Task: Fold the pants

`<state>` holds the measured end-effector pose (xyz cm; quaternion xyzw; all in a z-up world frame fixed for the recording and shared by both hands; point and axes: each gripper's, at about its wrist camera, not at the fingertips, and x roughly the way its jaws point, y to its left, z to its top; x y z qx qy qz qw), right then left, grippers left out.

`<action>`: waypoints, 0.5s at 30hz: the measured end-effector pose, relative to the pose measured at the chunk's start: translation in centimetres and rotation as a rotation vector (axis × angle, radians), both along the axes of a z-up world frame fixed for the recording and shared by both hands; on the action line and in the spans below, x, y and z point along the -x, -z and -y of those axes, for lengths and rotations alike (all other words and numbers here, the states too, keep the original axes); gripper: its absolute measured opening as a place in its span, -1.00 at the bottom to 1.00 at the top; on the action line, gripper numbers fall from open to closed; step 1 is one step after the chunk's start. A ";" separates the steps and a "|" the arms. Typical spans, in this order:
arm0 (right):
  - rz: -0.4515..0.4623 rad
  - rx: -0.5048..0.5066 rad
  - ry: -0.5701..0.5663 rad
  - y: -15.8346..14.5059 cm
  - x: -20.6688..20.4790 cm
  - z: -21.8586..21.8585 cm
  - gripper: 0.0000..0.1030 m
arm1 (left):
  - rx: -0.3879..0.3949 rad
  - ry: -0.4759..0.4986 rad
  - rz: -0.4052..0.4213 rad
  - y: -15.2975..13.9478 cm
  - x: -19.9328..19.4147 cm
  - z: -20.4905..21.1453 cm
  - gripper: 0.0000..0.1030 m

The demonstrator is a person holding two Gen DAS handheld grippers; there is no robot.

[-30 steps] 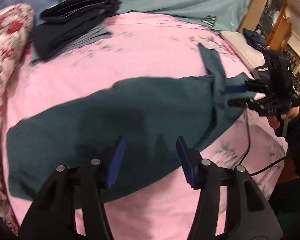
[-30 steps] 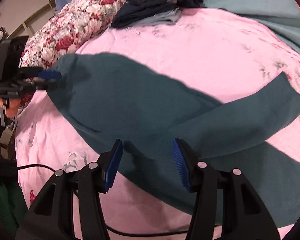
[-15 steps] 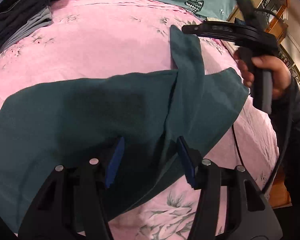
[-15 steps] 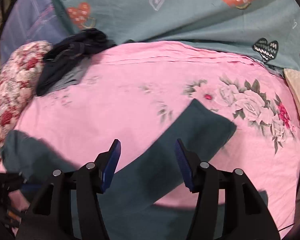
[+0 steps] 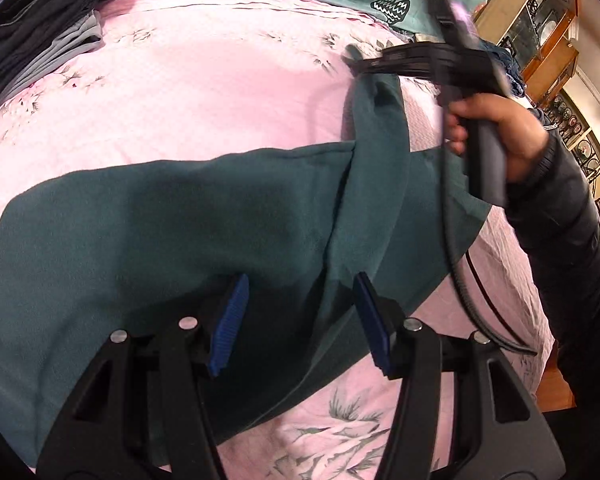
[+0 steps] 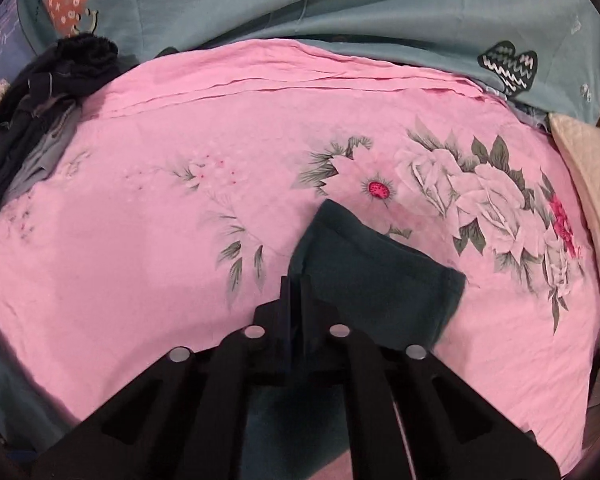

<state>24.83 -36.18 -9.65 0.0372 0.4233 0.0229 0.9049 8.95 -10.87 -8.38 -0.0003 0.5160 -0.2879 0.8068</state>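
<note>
Now the teal pants (image 5: 180, 216) lie spread across the pink floral bed sheet (image 5: 204, 80), one leg flipped toward two o'clock. My right hand-held gripper (image 6: 296, 304) is clamped on that leg's hem; the left hand-held gripper (image 5: 296, 316) hovers half-wide over the cloth, gripping nothing. I should draw the hem across low and taut: the soft, matte fleece bunches easily.

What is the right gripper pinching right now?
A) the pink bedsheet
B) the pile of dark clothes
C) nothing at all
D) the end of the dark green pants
D: the right gripper has its jaws shut on the end of the dark green pants, which lie on the pink bedsheet, far from the pile of dark clothes.
</note>
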 end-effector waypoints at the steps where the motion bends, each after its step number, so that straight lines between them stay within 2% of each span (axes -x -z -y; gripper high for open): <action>1: 0.033 -0.035 -0.004 -0.9 1.3 0.8 -0.93 | -0.003 0.004 0.003 -0.2 0.1 -0.1 0.07; 6: 0.191 -0.199 0.025 -5.5 10.4 5.6 -0.93 | -0.006 0.019 0.011 -0.2 0.5 -0.2 0.08; 9: 0.234 -0.256 0.099 -5.7 16.1 9.6 -0.93 | -0.001 0.032 0.016 -0.2 0.8 -0.7 0.09; 12: 0.156 -0.323 0.175 -2.4 20.1 12.7 -0.93 | -0.010 0.047 0.024 0.0 1.1 -1.0 0.09; 15: -0.021 -0.342 0.230 2.5 20.9 14.1 -0.85 | -0.026 0.053 0.025 -0.2 1.4 -1.2 0.09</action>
